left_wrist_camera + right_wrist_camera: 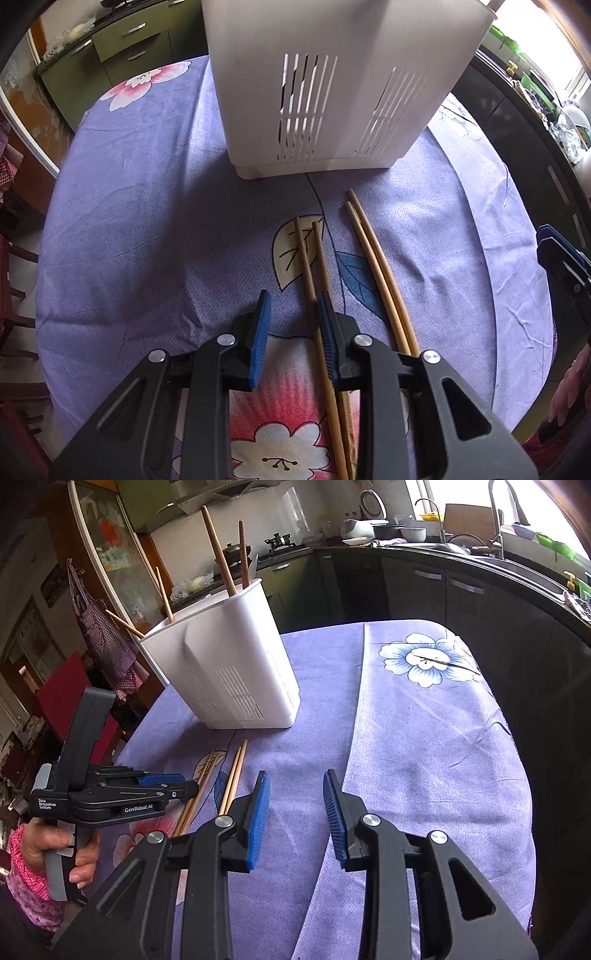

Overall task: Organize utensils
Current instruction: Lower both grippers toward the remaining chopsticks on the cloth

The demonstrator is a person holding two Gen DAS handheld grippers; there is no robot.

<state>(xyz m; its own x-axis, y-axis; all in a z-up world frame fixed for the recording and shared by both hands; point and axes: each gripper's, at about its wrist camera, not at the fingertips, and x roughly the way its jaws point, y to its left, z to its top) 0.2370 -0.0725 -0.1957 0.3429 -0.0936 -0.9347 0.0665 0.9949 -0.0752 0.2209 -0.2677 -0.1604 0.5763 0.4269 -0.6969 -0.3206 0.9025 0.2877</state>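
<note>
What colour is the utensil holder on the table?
White, with slotted vents low on its sides; the utensil holder shows best in the right wrist view.

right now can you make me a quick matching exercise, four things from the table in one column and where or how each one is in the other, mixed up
Things:
1. white utensil holder
2. darker chopstick pair
3. paler chopstick pair
4. right gripper

Places or states:
A. open above bare cloth
B. lying flat, nearest the right gripper
C. upright, chopsticks sticking out the top
D. lying flat, under the left gripper

Pairs: 1-C, 2-D, 3-B, 4-A
</note>
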